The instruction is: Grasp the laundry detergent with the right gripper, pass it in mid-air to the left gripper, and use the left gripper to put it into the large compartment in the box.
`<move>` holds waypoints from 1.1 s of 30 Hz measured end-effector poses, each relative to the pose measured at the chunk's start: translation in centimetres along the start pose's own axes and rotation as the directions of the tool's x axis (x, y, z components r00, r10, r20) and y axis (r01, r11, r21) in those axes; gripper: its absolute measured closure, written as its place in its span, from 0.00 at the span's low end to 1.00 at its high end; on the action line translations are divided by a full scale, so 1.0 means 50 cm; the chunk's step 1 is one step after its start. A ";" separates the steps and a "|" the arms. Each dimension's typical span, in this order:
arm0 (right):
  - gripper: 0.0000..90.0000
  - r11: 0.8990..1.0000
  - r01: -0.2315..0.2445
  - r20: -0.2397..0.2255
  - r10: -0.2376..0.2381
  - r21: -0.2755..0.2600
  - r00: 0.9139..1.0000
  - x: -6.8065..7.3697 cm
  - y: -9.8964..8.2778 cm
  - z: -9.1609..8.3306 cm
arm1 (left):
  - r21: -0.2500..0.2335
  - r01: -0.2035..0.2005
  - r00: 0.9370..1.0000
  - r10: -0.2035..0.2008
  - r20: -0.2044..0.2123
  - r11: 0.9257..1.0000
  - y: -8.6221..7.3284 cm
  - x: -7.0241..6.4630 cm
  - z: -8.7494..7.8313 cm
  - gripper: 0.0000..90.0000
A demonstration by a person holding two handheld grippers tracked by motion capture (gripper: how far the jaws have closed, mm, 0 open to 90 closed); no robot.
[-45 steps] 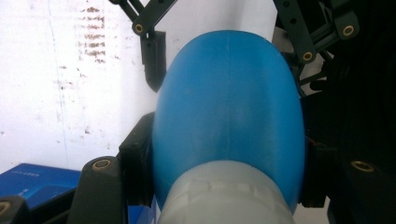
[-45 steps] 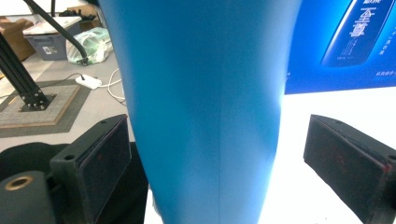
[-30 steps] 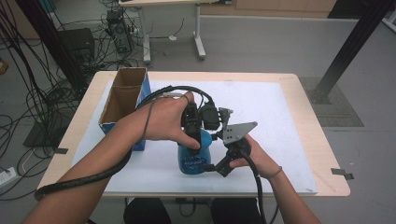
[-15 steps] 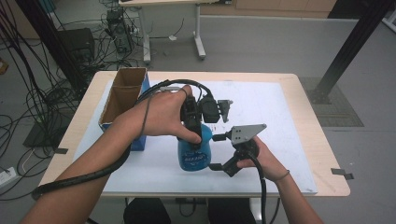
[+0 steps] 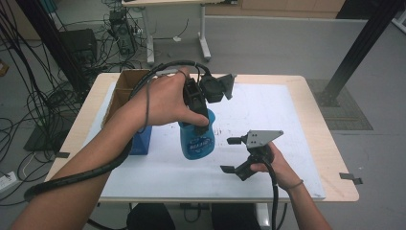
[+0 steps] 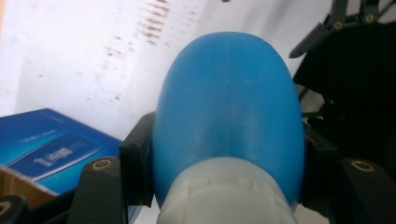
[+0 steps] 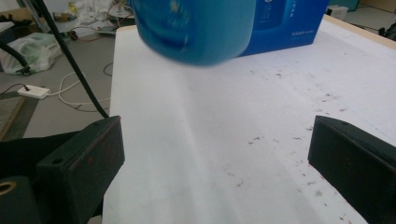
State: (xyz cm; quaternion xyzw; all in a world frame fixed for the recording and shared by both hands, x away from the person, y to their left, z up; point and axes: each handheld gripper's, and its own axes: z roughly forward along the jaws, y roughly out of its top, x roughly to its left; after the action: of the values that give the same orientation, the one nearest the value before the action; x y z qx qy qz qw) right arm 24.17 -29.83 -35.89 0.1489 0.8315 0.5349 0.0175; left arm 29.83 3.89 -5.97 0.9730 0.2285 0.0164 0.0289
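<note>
A blue plastic bottle (image 5: 196,143) with a printed label hangs just above the white sheet, gripped near its top. My left gripper (image 5: 197,116) is shut on it. In the left gripper view both black pads press the sides of the bottle (image 6: 229,107) just above its pale neck. My right gripper (image 5: 231,155) stands open to the right of the bottle, nothing between its fingers. In the right gripper view the blurred base of the bottle (image 7: 196,32) floats ahead over the sheet, beyond the wide-apart jaws.
A white sheet (image 5: 268,110) with faint dark marks covers the wooden table (image 5: 325,143). A blue carton (image 5: 142,139) stands left of the bottle, in front of an open cardboard box (image 5: 125,86). Cables and a black post crowd the floor around.
The left hand has lifted the bottle up off the sheet. The right gripper has drawn away from the bottle toward the right.
</note>
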 end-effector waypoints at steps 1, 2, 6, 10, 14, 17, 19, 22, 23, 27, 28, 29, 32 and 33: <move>0.04 1.000 -0.003 0.005 0.003 -0.002 1.000 0.001 -0.001 -0.002 | 0.001 0.004 1.000 -0.004 -0.007 1.000 -0.001 0.002 -0.005 0.42; 0.04 1.000 -0.006 0.011 0.006 -0.004 1.000 0.002 -0.002 -0.004 | -0.003 0.028 1.000 -0.028 -0.008 1.000 -0.003 0.007 -0.010 0.42; 0.04 1.000 -0.012 0.040 0.012 0.006 0.999 0.006 0.000 -0.010 | -0.019 0.108 0.994 -0.108 -0.008 0.994 -0.017 0.031 -0.030 0.42; 0.04 0.999 -0.020 0.081 0.018 0.033 0.997 0.012 0.004 -0.012 | -0.048 0.176 0.984 -0.177 -0.017 0.983 -0.040 0.050 -0.052 0.42; 0.04 0.998 -0.041 0.115 0.035 0.050 0.993 0.018 0.005 -0.011 | -0.070 0.294 0.955 -0.296 -0.013 0.953 -0.063 0.077 -0.068 0.42; 0.04 0.997 -0.058 0.142 0.051 0.042 0.988 0.020 0.001 -0.010 | -0.077 0.357 0.933 -0.360 -0.020 0.931 -0.077 0.096 -0.081 0.42; 0.04 0.997 -0.073 0.148 0.068 0.029 0.987 0.019 -0.003 -0.009 | -0.073 0.386 0.921 -0.389 -0.029 0.920 -0.083 0.108 -0.088 0.42; 0.04 0.997 -0.073 0.152 0.068 0.028 0.986 0.018 -0.003 -0.005 | -0.077 0.439 0.896 -0.442 -0.038 0.895 -0.095 0.127 -0.099 0.42; 0.04 0.997 -0.077 0.156 0.071 0.031 0.985 0.018 -0.002 -0.004 | -0.077 0.463 0.884 -0.466 -0.035 0.883 -0.101 0.137 -0.103 0.42; 0.04 0.996 -0.082 0.161 0.075 0.034 0.984 0.016 0.000 -0.002 | -0.114 0.523 0.849 -0.529 -0.026 0.845 -0.133 0.168 -0.122 0.42; 0.04 0.996 -0.081 0.161 0.075 0.032 0.984 0.015 0.000 -0.003 | -0.115 0.539 0.838 -0.545 -0.024 0.834 -0.139 0.177 -0.125 0.42; 0.04 0.996 -0.081 0.165 0.074 0.032 0.984 0.015 0.000 -0.003 | -0.111 0.555 0.828 -0.561 -0.020 0.824 -0.145 0.186 -0.129 0.42; 0.04 0.996 -0.083 0.169 0.077 0.029 0.983 0.014 0.001 -0.004 | -0.126 0.608 0.788 -0.615 -0.018 0.784 -0.166 0.209 -0.136 0.42; 0.04 0.996 -0.085 0.172 0.079 0.030 0.982 0.015 0.002 -0.004 | -0.130 0.627 0.773 -0.634 -0.019 0.768 -0.173 0.216 -0.138 0.42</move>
State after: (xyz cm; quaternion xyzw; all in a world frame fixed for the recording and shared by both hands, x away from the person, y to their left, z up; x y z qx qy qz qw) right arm 23.44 -29.76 -35.64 0.2287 0.8298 0.5050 0.0640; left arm 35.36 16.78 0.58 0.8356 0.5409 0.0491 0.0823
